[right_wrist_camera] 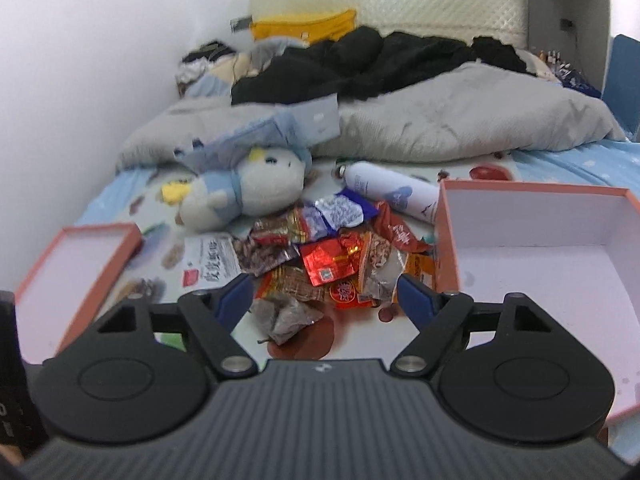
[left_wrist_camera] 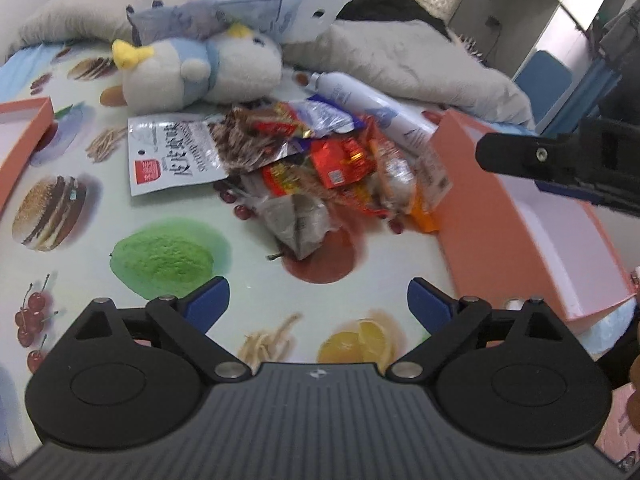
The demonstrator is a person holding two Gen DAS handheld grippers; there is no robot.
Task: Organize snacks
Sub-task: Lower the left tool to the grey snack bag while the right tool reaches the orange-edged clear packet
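A pile of snack packets (left_wrist_camera: 332, 160) (right_wrist_camera: 332, 256), mostly red, orange and silver wrappers, lies on the fruit-print sheet. A white pouch (left_wrist_camera: 172, 156) (right_wrist_camera: 212, 258) rests at its left edge. An open orange box (left_wrist_camera: 472, 184) (right_wrist_camera: 448, 240) with a white inside stands right of the pile. My left gripper (left_wrist_camera: 318, 300) is open over bare sheet, short of the pile, nothing between its blue pads. My right gripper (right_wrist_camera: 326, 292) is open too; the near edge of the pile shows between its tips, untouched. One of its black fingers (left_wrist_camera: 516, 154) hangs over the box.
A shallow orange lid (left_wrist_camera: 24, 136) (right_wrist_camera: 80, 264) lies at the left. Behind the pile sit a white and blue plush toy (left_wrist_camera: 200, 72) (right_wrist_camera: 248, 188) and a white bottle (left_wrist_camera: 372, 104) (right_wrist_camera: 392, 192). A grey blanket (left_wrist_camera: 400, 60) (right_wrist_camera: 460, 120) and dark clothes fill the back.
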